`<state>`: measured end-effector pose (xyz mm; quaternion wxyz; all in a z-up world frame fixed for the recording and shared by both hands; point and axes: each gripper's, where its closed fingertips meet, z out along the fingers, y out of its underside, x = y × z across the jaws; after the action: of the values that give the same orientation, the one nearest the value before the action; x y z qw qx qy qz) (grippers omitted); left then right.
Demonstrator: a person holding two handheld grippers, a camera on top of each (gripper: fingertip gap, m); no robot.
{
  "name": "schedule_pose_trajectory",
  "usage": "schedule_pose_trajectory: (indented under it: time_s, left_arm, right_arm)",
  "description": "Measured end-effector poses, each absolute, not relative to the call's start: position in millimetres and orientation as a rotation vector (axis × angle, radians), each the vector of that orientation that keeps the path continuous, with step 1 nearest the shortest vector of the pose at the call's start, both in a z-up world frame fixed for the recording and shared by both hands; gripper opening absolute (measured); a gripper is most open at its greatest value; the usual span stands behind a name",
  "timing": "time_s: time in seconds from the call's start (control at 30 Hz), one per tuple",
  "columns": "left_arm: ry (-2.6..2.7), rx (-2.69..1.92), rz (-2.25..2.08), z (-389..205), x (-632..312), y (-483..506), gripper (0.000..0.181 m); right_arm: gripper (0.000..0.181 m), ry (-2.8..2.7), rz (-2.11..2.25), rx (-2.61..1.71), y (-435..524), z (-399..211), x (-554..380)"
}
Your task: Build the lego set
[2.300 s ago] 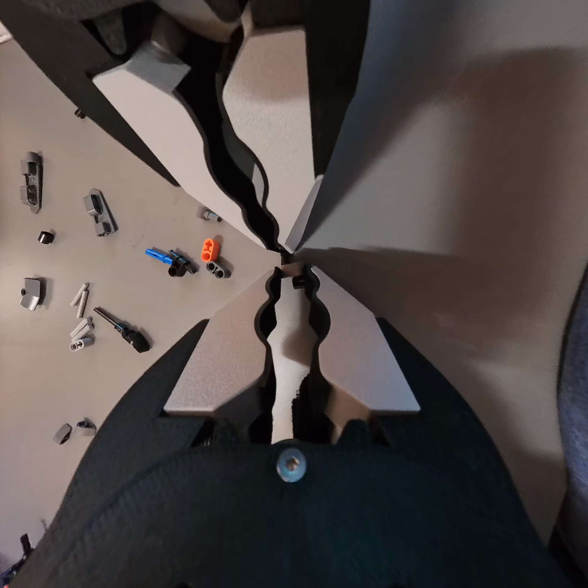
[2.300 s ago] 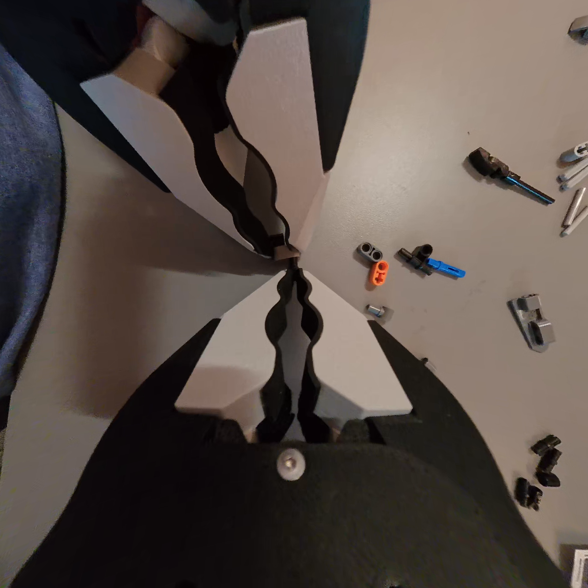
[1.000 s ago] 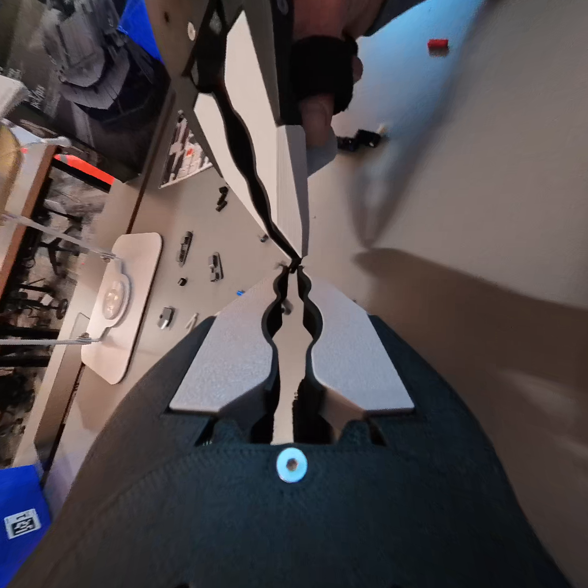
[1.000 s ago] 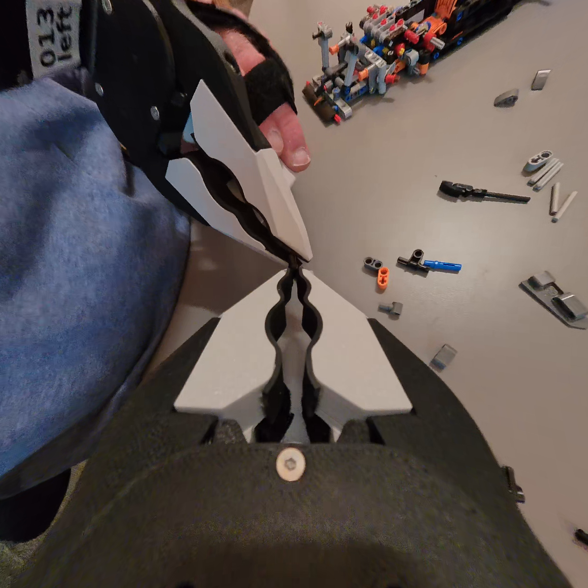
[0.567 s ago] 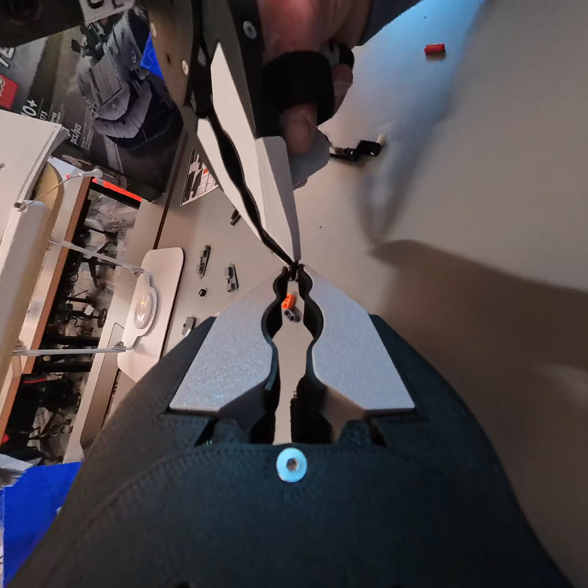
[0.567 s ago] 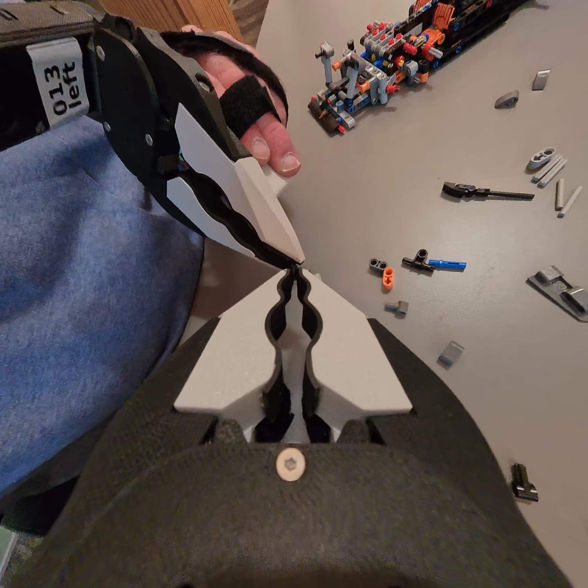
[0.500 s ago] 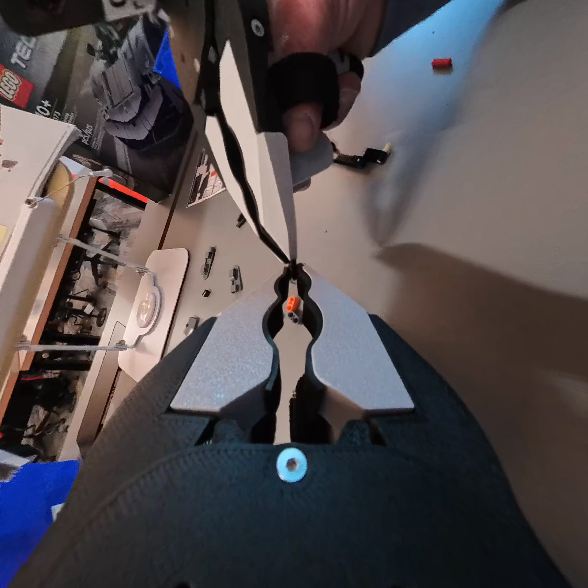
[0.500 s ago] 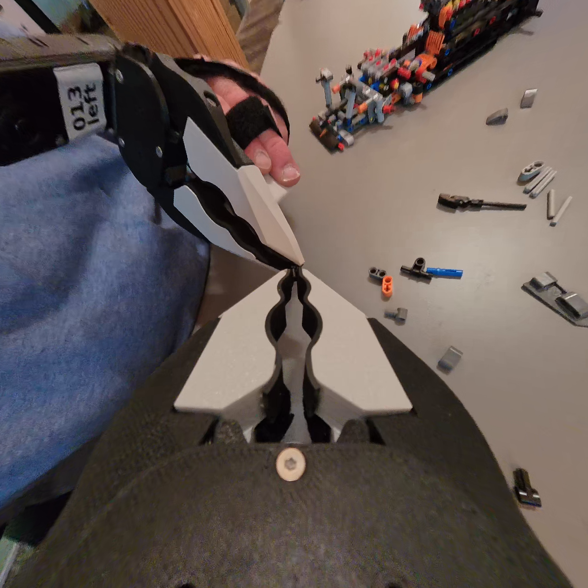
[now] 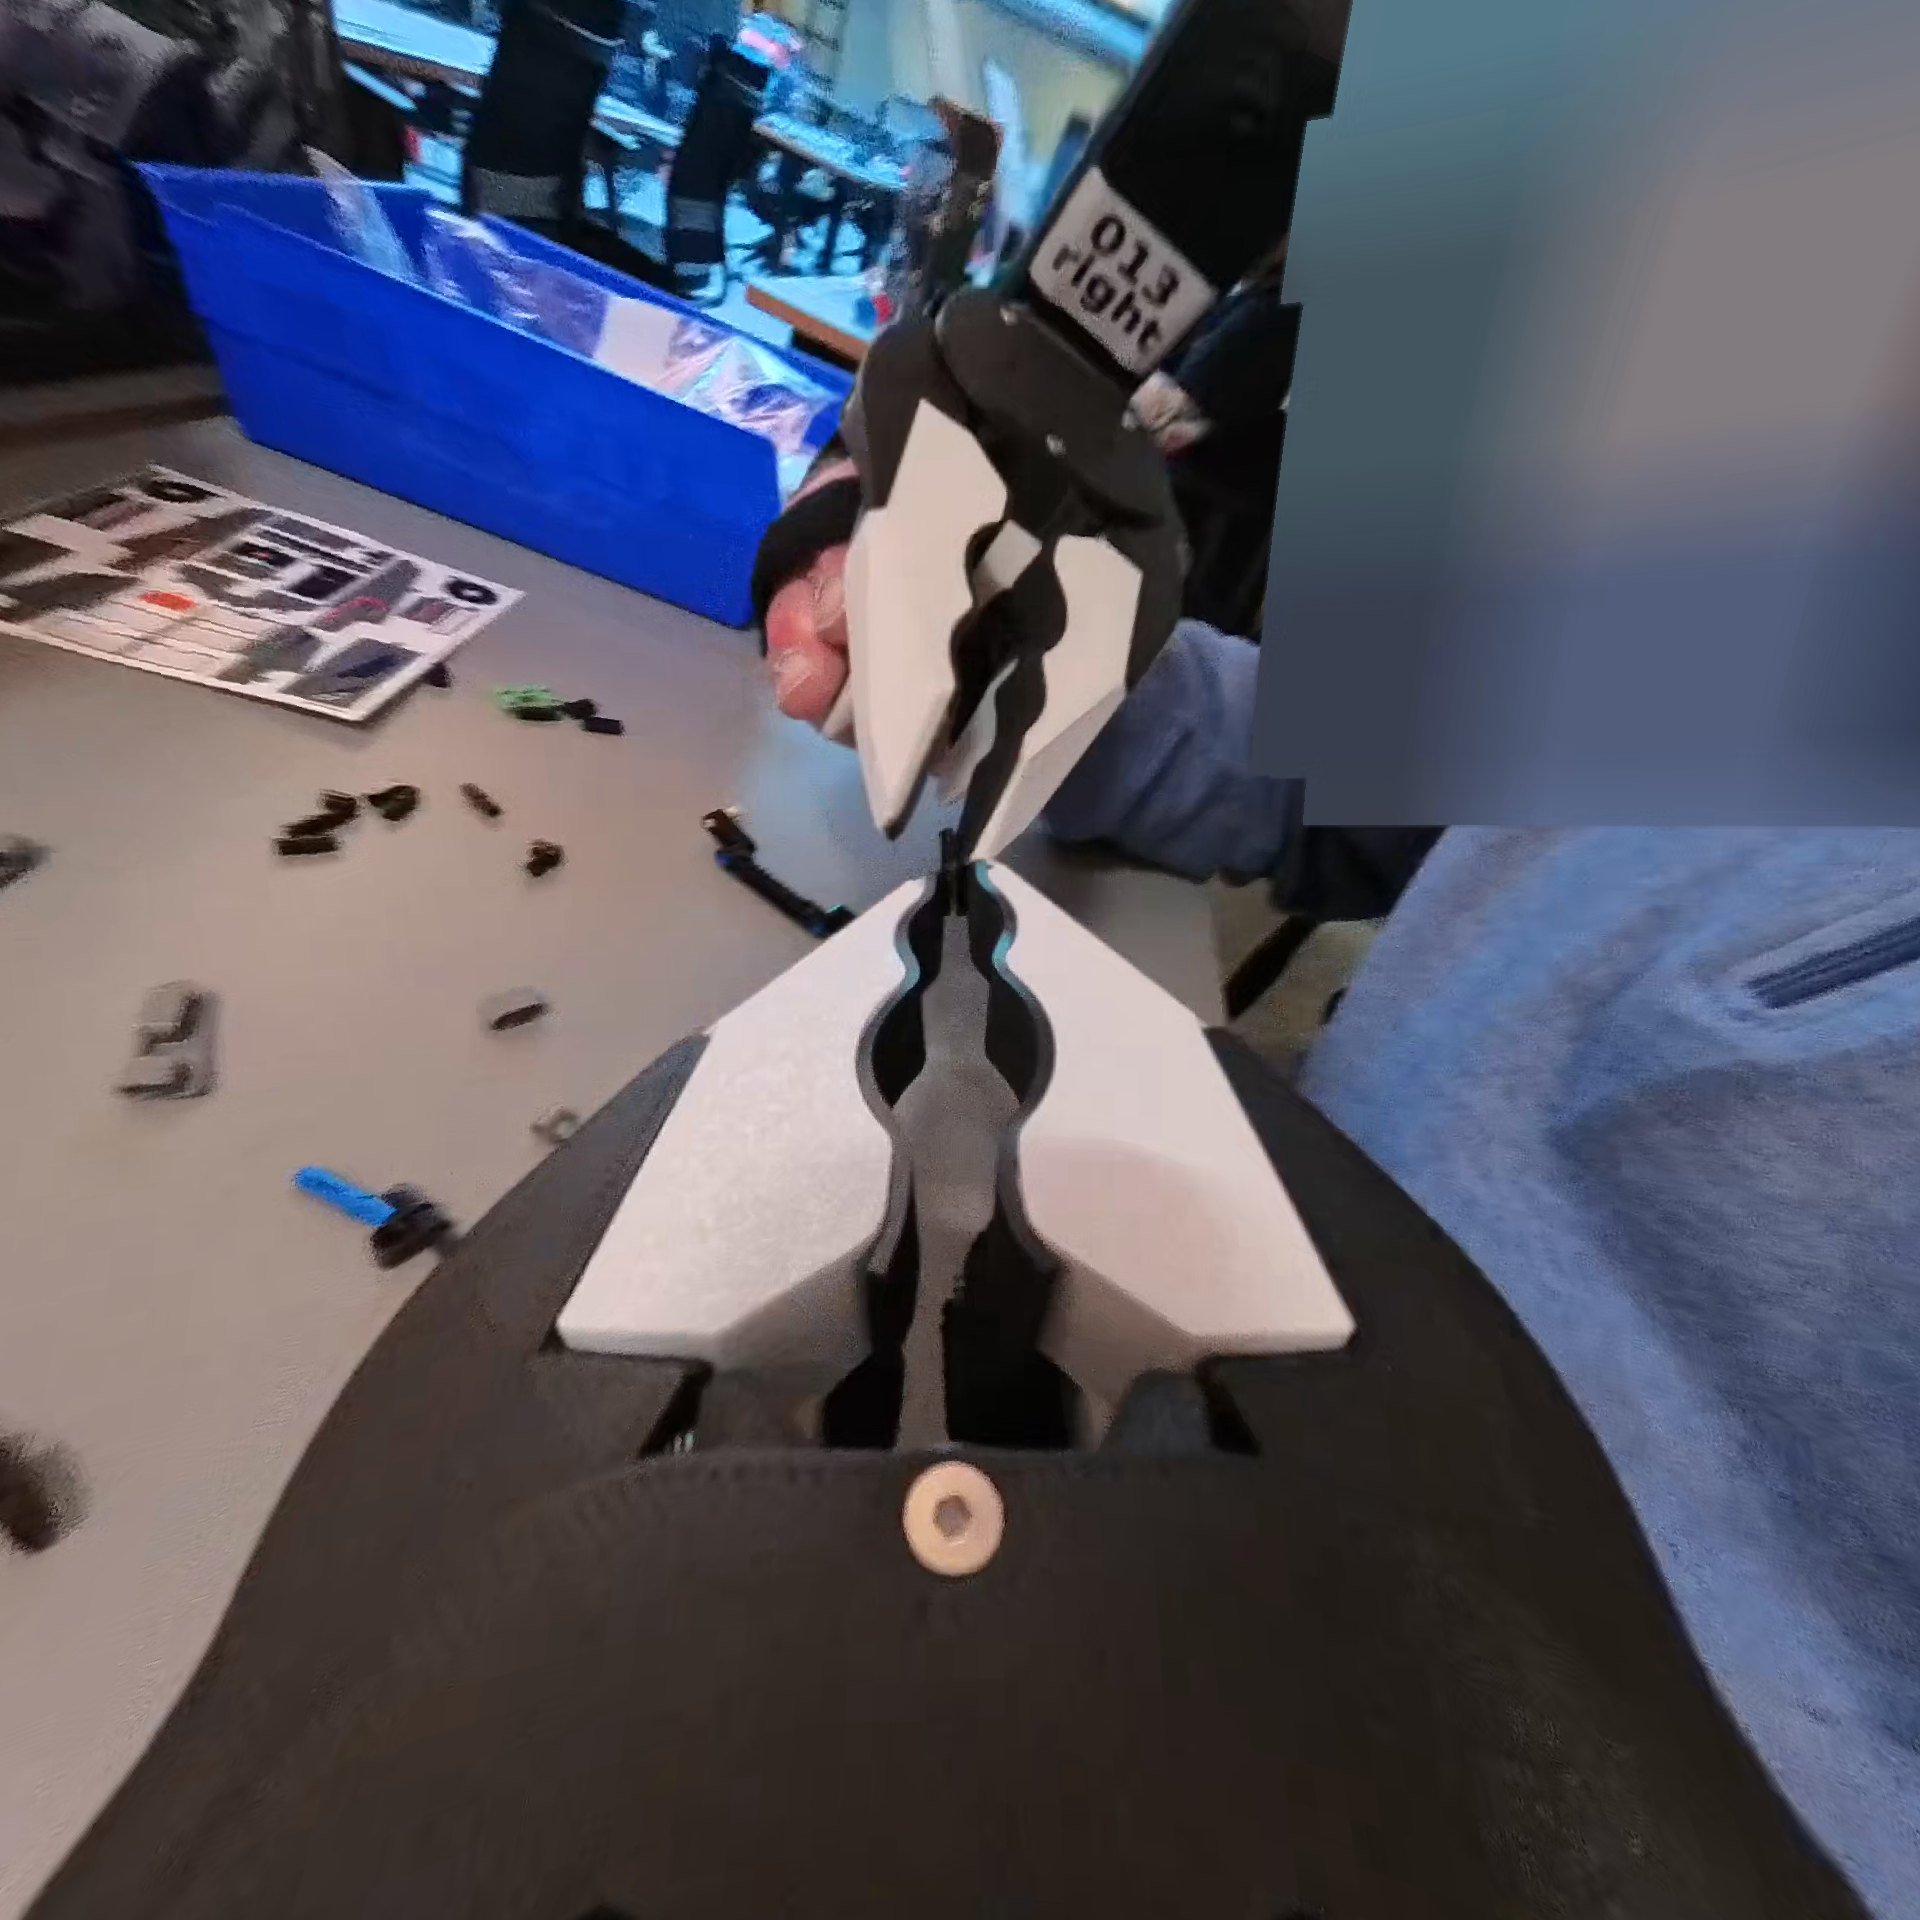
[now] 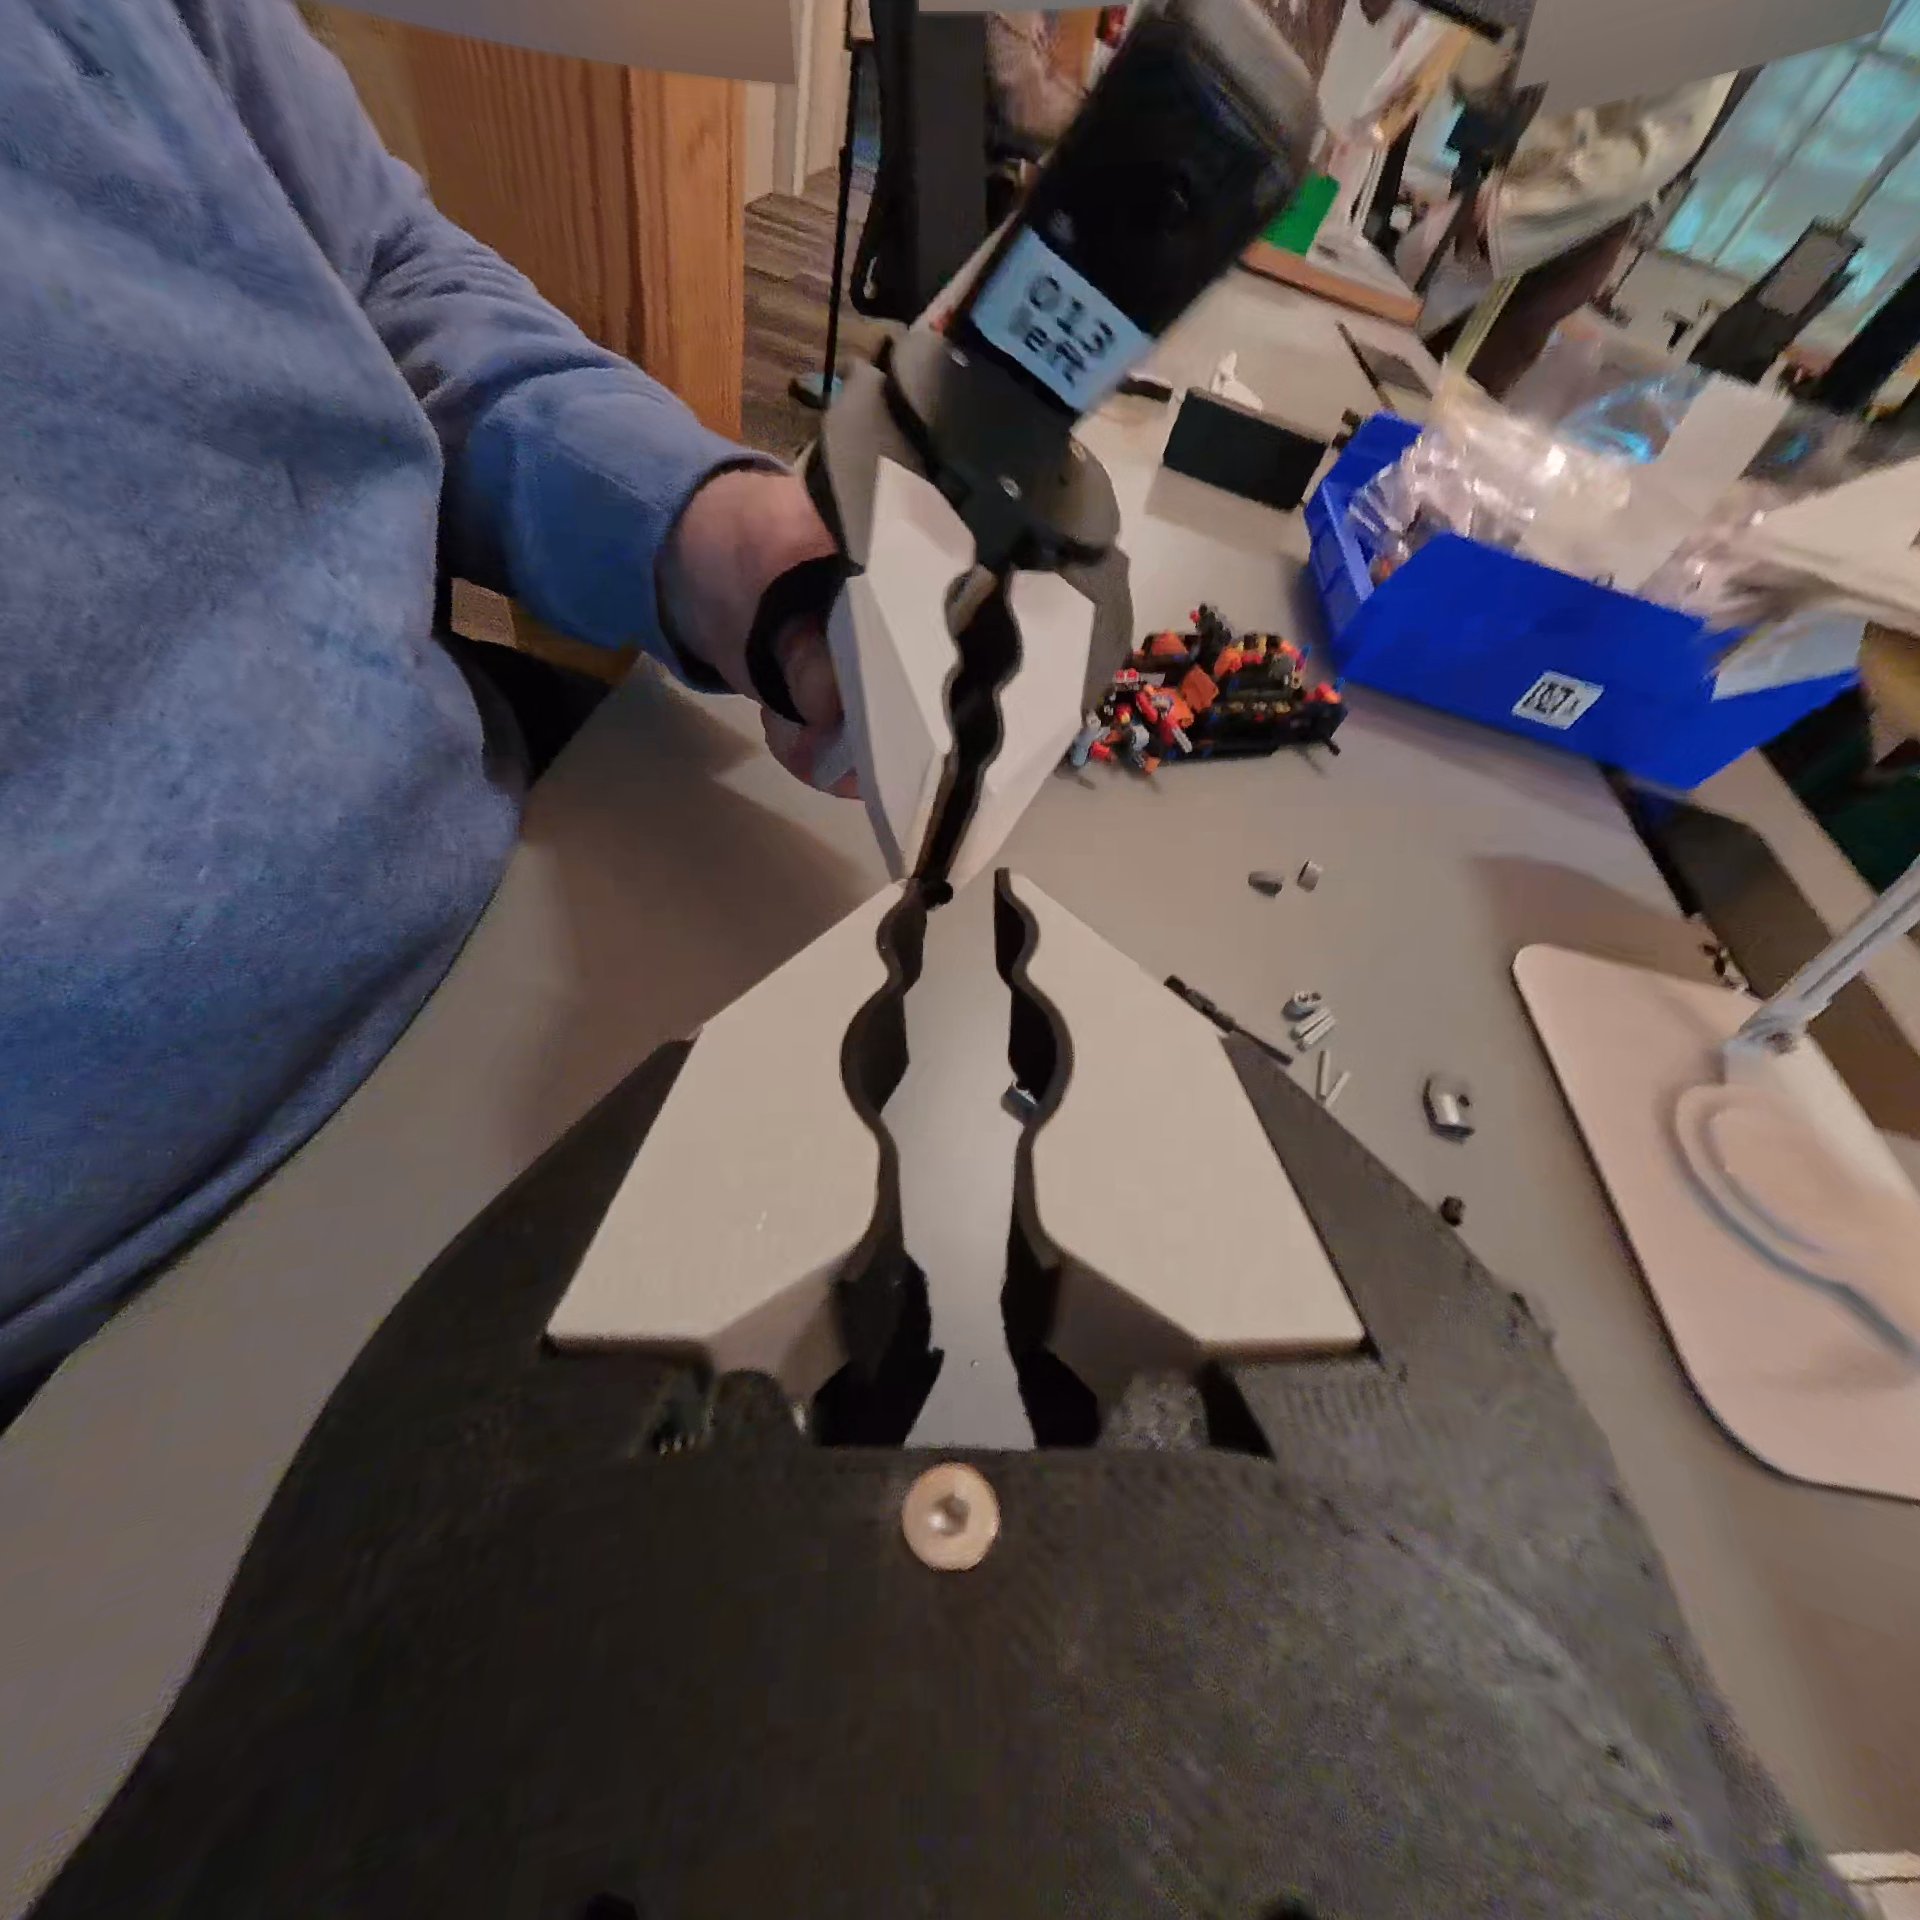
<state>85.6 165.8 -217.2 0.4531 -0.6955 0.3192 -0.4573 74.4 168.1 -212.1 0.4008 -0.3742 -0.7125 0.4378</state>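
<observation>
Both grippers have lifted up. Right gripper [image 10: 948, 896] has opened; left gripper [image 9: 954, 875] pinches the tiny black plastic peg [image 9: 951, 850] at 12 o'clock. Pull away slowly.

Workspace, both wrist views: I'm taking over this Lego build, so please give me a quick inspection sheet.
Surface: grey table, pieces scattered across it.
Job's things: part-built model at the far side; small black piece held in the air; blue pin and grey pieces lying loose.
Clutter: blue bin holding clear bags; printed sheet; white lamp base.
Grippers: left gripper shut on the small black piece; right gripper open, tips beside that piece.
Cables: nothing seen.
Surroundings: person's blue sleeve; blurred furniture beyond the table.
</observation>
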Motion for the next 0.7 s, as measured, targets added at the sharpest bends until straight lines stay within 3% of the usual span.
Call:
schedule_pose_trajectory:
  time_s: [0.3, 0.7]
  left_arm:
    - [0.794, -1.707, -1.532, -212, 92, 151, 0.002]
    - [0.815, -1.719, -1.726, -213, 98, 145, 0.002]
  right_arm:
    - [0.005, -1.908, 0.942, -0.774, 152, -216, 80]
    - [0.001, -1.952, 0.968, -0.765, 144, -214, 85]
